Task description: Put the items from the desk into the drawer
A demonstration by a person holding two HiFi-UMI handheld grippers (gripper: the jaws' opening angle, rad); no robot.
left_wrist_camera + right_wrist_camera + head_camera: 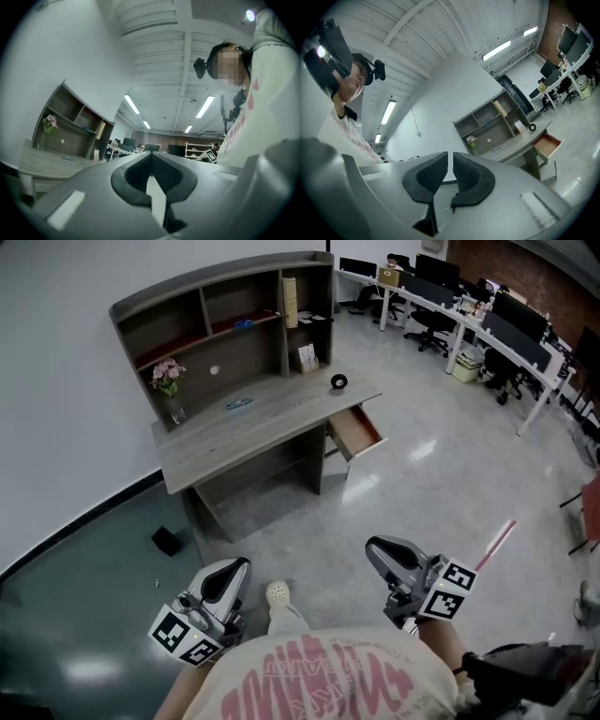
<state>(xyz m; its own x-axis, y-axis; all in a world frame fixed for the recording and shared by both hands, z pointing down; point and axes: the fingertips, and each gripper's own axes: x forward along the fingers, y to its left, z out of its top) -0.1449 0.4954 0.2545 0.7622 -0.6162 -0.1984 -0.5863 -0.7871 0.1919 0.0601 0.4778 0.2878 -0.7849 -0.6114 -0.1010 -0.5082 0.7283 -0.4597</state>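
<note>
The grey desk point(272, 423) with its shelved hutch stands against the wall, well ahead of the person across open floor. Its drawer point(357, 432) is pulled out at the desk's right end and looks empty, though the view is too distant to be sure.

On the desktop lie the things to be moved: a vase of flowers point(170, 382) at the left by the hutch, a flat bluish item point(238, 404) near the middle, and a small black ring point(338, 382) at the right end, close above the drawer.

The left gripper point(236, 568) and the right gripper point(380, 554) are both held low in front of the body, well apart from the desk. Each has its jaws closed together with nothing between them.

So, as I judge it, no item is in hand yet – the step is the approach. The next move calls for walking up to the desk, opening one gripper's jaws and closing them on a first item. The black ring seems the handiest, since it lies nearest the drawer.
</note>
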